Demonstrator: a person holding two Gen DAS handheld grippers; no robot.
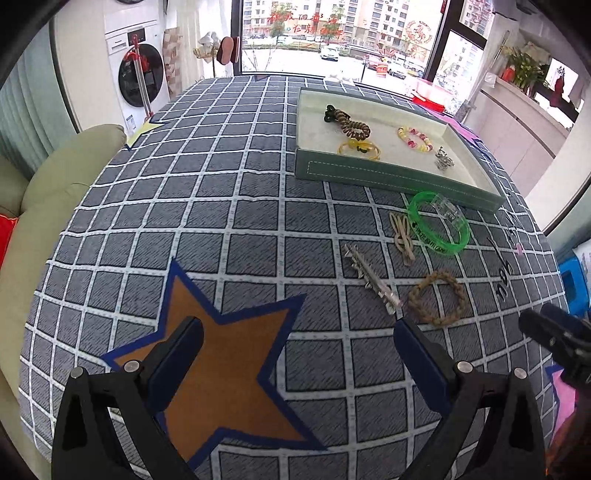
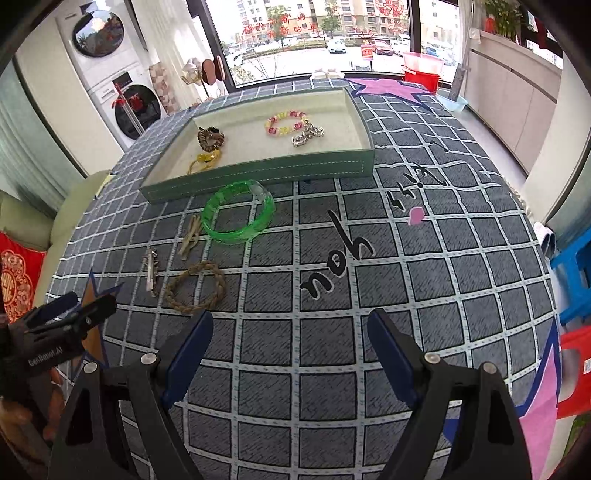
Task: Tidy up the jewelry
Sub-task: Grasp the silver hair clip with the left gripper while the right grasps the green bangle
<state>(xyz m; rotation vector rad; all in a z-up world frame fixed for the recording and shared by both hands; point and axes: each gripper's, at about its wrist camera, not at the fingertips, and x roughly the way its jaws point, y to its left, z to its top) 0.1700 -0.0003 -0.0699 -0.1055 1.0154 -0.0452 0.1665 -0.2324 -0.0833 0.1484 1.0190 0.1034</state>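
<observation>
Domestic premises, laundry or balcony area: stacked washer and dryer [image 2: 110, 70], sofa cushion [image 1: 55, 192], checked tablecloth [image 2: 332, 295], cabinet counter with plants [image 1: 524, 70], residential blocks outside window [image 1: 332, 33]

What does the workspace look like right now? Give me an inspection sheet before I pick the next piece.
Surface: grey checked cloth with star prints.
Job's things: green tray already holds a spiral hair tie, yellow bangle, beaded bracelet and silver chain. On the cloth, outside it: green bangle, beige hair clip, silver hair clip, braided bracelet.
Clutter: nothing seen.
Grippers: left gripper open, empty; right gripper open, empty, near the braided bracelet.
Cables: nothing seen.
Surroundings: window, washing machine, sofa.
</observation>
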